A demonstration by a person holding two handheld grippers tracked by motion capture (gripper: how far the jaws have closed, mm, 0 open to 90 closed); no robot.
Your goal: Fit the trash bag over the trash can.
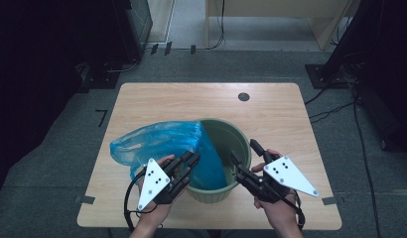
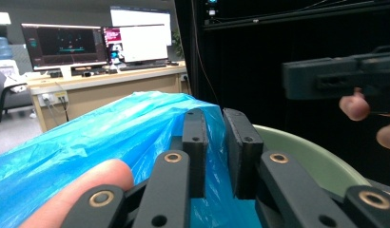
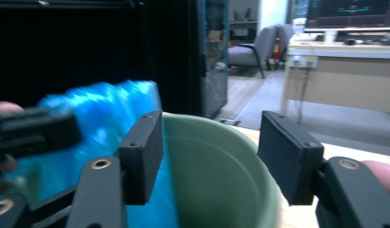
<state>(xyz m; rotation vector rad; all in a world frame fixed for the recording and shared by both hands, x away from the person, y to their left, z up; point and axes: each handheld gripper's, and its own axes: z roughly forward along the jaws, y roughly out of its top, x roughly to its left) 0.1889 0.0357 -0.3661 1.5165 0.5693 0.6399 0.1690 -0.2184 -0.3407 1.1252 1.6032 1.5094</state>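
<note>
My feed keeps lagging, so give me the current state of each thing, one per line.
Blue plastic bag: partly inside the bin, the rest draped over its left rim onto the table.
Green bin: upright, right half unlined.
Left hand-held gripper: jaws nearly shut, pinching the bag's edge.
Right hand-held gripper: jaws apart, nothing between them, above the bin's rim.

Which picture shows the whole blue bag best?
The high view: the blue bag shows whole, draped from the green bucket onto the table. The left gripper view shows it close, between the left tool's jaws; the right gripper view blurs it.
</note>
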